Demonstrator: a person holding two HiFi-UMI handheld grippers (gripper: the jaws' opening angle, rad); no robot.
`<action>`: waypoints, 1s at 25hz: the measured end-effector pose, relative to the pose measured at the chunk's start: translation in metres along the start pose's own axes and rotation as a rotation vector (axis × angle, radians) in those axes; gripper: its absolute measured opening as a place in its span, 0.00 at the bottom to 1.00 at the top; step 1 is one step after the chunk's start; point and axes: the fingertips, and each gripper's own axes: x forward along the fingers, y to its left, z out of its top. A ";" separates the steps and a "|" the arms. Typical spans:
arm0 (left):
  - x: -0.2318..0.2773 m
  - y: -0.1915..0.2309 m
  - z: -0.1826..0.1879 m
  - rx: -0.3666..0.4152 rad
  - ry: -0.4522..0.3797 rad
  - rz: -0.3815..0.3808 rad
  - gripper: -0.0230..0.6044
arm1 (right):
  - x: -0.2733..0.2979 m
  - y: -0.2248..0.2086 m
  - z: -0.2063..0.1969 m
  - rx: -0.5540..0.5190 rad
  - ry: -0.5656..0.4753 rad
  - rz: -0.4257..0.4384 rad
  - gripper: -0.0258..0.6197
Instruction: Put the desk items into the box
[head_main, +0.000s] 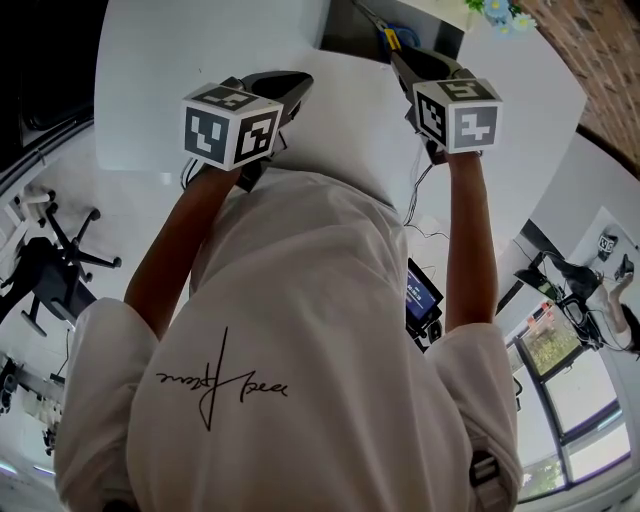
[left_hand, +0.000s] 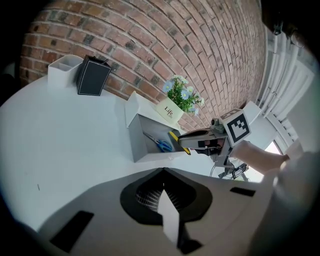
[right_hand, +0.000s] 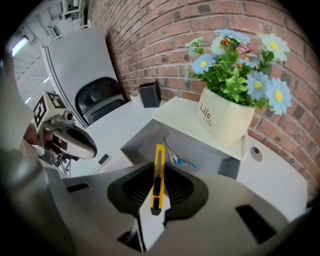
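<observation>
My right gripper (right_hand: 159, 162) is shut on a yellow utility knife (right_hand: 158, 175), whose tip points out over the open grey box (right_hand: 145, 135). Blue-handled scissors (right_hand: 172, 152) lie inside the box. In the left gripper view the box (left_hand: 145, 150) lies on its side with the scissors (left_hand: 161, 145) in it, and the right gripper (left_hand: 187, 142) holds the knife (left_hand: 175, 139) at its mouth. My left gripper (left_hand: 163, 171) is shut with nothing in it, over bare table short of the box. In the head view both grippers, left (head_main: 300, 80) and right (head_main: 392, 45), reach forward over the white table (head_main: 200, 60).
A cream pot of blue flowers (right_hand: 225, 112) stands on the box's white flap by the brick wall. A black pen holder (left_hand: 93, 76) and a white container (left_hand: 62, 67) stand at the table's far left. An office chair (right_hand: 100, 97) is behind the left gripper (right_hand: 70, 137).
</observation>
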 end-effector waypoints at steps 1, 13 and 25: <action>0.000 0.001 0.000 -0.002 0.000 0.001 0.04 | 0.002 0.000 0.001 -0.004 0.002 0.003 0.16; 0.004 0.005 0.003 -0.021 0.007 0.004 0.04 | 0.016 -0.004 0.012 -0.037 0.025 0.025 0.16; 0.007 0.011 0.002 -0.050 0.014 0.006 0.04 | 0.033 -0.006 0.014 -0.040 0.048 0.046 0.16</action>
